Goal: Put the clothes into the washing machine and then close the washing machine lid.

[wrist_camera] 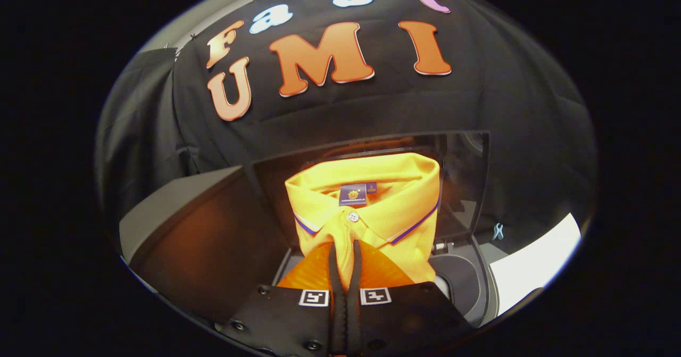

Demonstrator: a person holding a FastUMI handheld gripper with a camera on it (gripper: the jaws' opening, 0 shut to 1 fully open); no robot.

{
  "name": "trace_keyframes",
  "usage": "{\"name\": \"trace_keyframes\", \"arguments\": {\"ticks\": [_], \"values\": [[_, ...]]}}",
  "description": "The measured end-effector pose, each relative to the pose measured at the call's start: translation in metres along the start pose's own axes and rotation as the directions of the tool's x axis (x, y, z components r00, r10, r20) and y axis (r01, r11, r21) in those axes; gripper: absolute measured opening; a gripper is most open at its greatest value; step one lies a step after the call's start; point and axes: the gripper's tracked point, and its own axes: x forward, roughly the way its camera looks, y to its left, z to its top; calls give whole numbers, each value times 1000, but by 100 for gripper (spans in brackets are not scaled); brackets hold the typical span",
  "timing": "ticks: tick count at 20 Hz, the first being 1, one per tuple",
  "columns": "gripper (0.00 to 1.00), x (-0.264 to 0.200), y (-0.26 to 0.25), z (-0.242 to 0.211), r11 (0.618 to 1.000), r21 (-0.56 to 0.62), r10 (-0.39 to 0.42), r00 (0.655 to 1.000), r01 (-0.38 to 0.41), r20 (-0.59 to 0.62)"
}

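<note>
The tool (345,250), clenched on the folded yellow polo shirt (372,208), holds it at twelve o'clock before the raised washer lid (463,187); loading is underway, lowering into the drum likely next.

shirt (367,208) between tongs (346,258), raised lid (463,181) behind, washing machine (463,282) below

Shot in a dim booth, draped all round in black cloth wall (511,112), slightly wrinkled. Pale white surface (532,266) off beside it, lit brighter.
</note>
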Motion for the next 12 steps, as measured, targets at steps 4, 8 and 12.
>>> {"name": "trace_keyframes", "arguments": {"ticks": [4, 8, 12], "values": [[8, 29, -24, -48, 999, -1, -45, 995, 45, -85], [8, 55, -43, -78, 997, -24, -78, 983, 76, -165], [8, 65, -47, -99, 996, 3, -84, 973, 86, -215]]}}
